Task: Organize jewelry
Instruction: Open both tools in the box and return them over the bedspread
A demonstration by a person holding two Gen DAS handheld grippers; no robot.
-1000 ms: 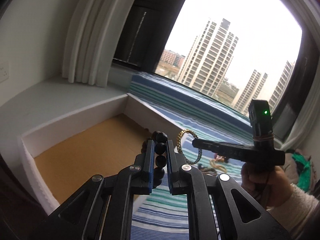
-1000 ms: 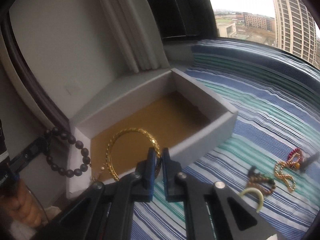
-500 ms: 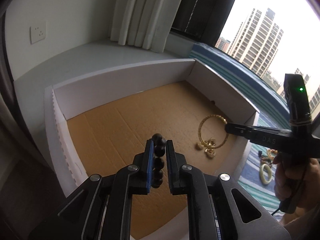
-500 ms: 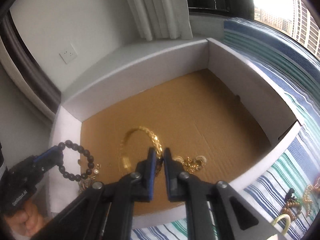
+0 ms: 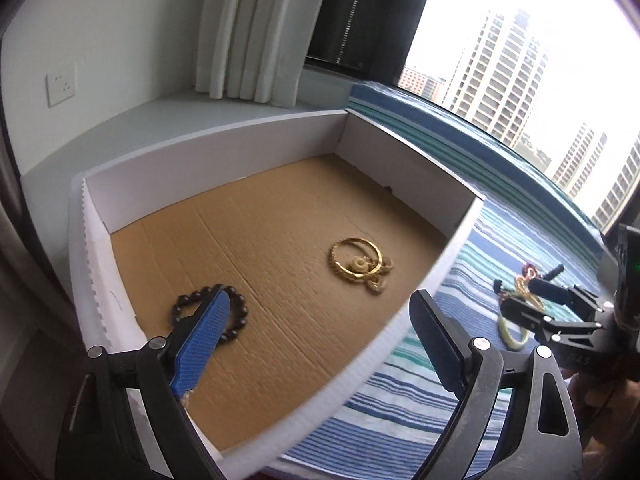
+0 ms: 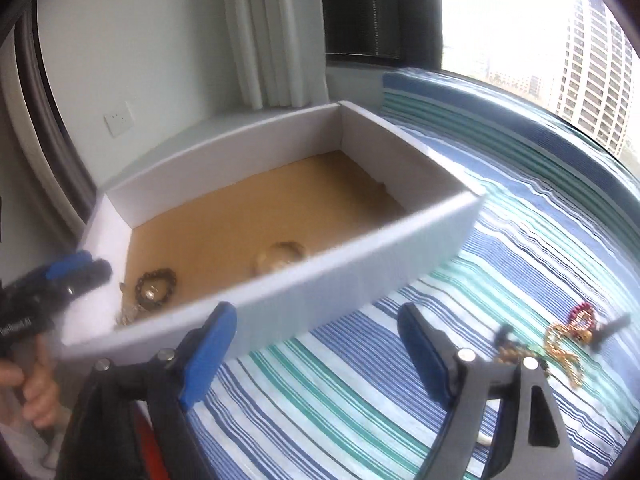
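A white box (image 5: 224,148) with a brown cardboard floor holds a black bead bracelet (image 5: 236,312) near its left corner and a gold bangle with small gold pieces (image 5: 356,262) in the middle. My left gripper (image 5: 320,320) is open and empty above the box's near part. My right gripper (image 6: 316,336) is open and empty, outside the box's near wall (image 6: 328,280), over the striped cloth. The bracelet (image 6: 156,286) and bangle (image 6: 280,258) show blurred in the right wrist view. The right gripper also shows in the left wrist view (image 5: 532,300).
More jewelry lies on the blue-green striped cloth (image 6: 400,400) to the right: a gold chain (image 6: 560,344), a red bead piece (image 6: 582,314), a dark bead bracelet (image 6: 508,350) and a pale green ring (image 5: 510,330). A wall, curtain and window stand behind.
Both grippers opened and let go: the black bead bracelet and the gold bangle now lie on the box floor. The right gripper drew back out of the box to the right.
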